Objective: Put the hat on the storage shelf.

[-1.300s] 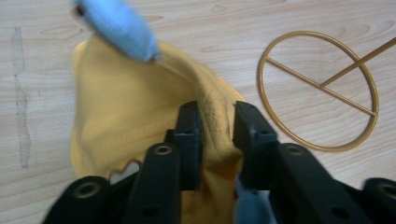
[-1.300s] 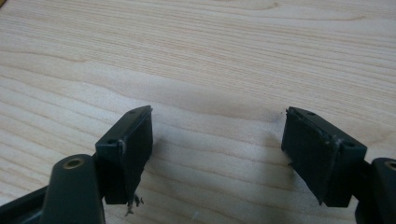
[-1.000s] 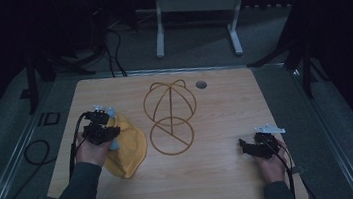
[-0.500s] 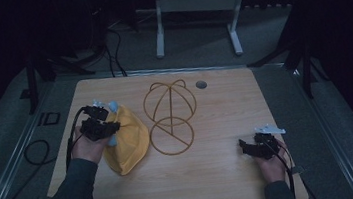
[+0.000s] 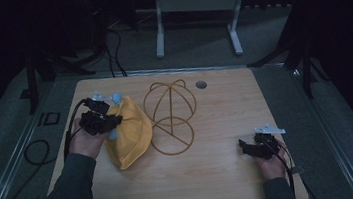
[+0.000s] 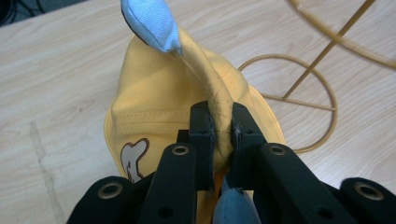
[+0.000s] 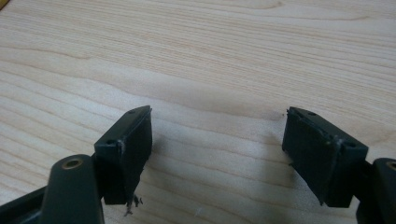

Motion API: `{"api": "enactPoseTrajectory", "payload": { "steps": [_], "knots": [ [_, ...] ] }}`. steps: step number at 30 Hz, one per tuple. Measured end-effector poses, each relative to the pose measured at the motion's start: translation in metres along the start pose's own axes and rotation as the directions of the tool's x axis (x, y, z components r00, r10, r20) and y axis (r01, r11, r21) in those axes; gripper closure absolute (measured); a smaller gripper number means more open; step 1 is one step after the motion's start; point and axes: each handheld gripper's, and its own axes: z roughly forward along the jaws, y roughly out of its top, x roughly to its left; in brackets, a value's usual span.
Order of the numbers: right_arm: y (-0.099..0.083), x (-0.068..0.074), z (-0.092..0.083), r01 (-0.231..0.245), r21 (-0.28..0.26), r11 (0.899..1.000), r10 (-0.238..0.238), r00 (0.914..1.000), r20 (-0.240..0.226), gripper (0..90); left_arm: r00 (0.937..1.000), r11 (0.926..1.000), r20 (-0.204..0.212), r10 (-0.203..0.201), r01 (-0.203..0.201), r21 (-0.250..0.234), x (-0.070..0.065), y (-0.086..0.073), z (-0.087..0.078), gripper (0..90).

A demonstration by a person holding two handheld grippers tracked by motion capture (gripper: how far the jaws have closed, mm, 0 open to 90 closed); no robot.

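Gripping a fold of the yellow cap (image 6: 159, 116), the left tool (image 6: 219, 126) holds it above the bench (image 5: 213, 176), just beside the wire stand (image 5: 171, 115). Right tool (image 7: 217, 140): released, jaws wide, resting near the bench's right edge.

A: The high view is dim. The room across the top and both sides of the frame sinks into near black, and the counter (image 5: 223, 174) in the middle is the one lit patch, muted and a little soft.

B: The two gripper views are much brighter. Even light falls on pale wood grain, without glare.

A: Shadows?

B: Soft ones under the right gripper (image 7: 217, 144), low in the frame. In the left gripper view the black metal along the bottom edge is blurred, too close to focus.
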Motion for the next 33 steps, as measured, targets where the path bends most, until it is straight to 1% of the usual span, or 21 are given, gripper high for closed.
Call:
{"api": "enactPoseTrajectory", "payload": {
  "steps": [4,7,9,11,14,17,20,22,23,24,27,30,31,32,33],
  "knots": [
    [0.000,0.000,0.000,0.000,0.000,1.000,0.000,1.0000,-0.001,24.1,0.9991,0.9991,0.021,0.036,-0.035,-0.023,0.002,0.005,-0.004,82.3],
    [0.000,0.000,0.000,0.000,0.001,1.000,0.000,1.0000,-0.004,23.8,0.9983,0.9983,0.036,0.045,-0.043,-0.040,0.005,0.008,-0.007,82.3],
    [0.000,0.000,0.000,0.003,0.001,1.000,-0.003,1.0000,-0.007,23.8,0.9972,0.9972,0.044,0.061,-0.059,-0.046,0.006,0.010,-0.010,82.2],
    [0.000,0.000,0.000,0.007,0.001,1.000,-0.007,0.9999,-0.011,23.8,0.9953,0.9949,0.052,0.082,-0.079,-0.064,0.007,0.012,-0.013,82.2],
    [0.000,0.000,0.000,0.009,0.001,1.000,-0.009,0.9999,-0.013,23.8,0.9897,0.9887,0.073,0.123,-0.116,-0.095,0.008,0.016,-0.017,82.2],
    [0.000,0.000,0.000,0.011,0.001,1.000,-0.011,0.9998,-0.017,23.6,0.9850,0.9847,0.087,0.149,-0.140,-0.103,0.010,0.021,-0.020,82.1],
    [0.000,0.000,0.000,0.012,0.001,1.000,-0.012,0.9998,-0.018,23.6,0.9827,0.9821,0.088,0.162,-0.152,-0.110,0.010,0.025,-0.022,82.1],
    [0.000,0.000,0.000,0.013,0.001,1.000,-0.013,0.9997,-0.020,23.6,0.9795,0.9796,0.097,0.177,-0.165,-0.114,0.011,0.027,-0.023,82.1],
    [0.000,0.000,0.000,0.014,0.001,1.000,-0.014,0.9997,-0.021,23.6,0.9781,0.9782,0.095,0.185,-0.174,-0.113,0.011,0.028,-0.023,82.1],
    [0.000,0.000,0.000,0.015,0.001,1.000,-0.015,0.9997,-0.021,23.6,0.9779,0.9779,0.095,0.186,-0.175,-0.115,0.011,0.028,-0.023,82.1],
    [0.000,0.000,0.000,0.015,0.000,1.000,-0.015,0.9996,-0.022,23.6,0.9734,0.9735,0.093,0.209,-0.199,-0.114,0.011,0.030,-0.024,82.0],
    [0.000,0.000,0.000,0.017,0.001,1.000,-0.017,0.9996,-0.023,23.6,0.9701,0.9702,0.090,0.225,-0.215,-0.111,0.012,0.032,-0.025,82.0],
    [0.000,0.000,0.000,0.017,0.001,1.000,-0.017,0.9996,-0.024,23.6,0.9687,0.9688,0.095,0.229,-0.218,-0.118,0.013,0.033,-0.026,82.0],
    [0.000,0.000,0.000,0.017,0.001,1.000,-0.017,0.9996,-0.024,23.6,0.9687,0.9688,0.095,0.229,-0.218,-0.118,0.013,0.033,-0.026,82.0],
    [0.001,0.000,0.001,0.020,0.001,1.000,-0.020,0.9995,-0.025,23.6,0.9669,0.9669,0.100,0.235,-0.222,-0.126,0.015,0.033,-0.026,82.0]
  ]
}}
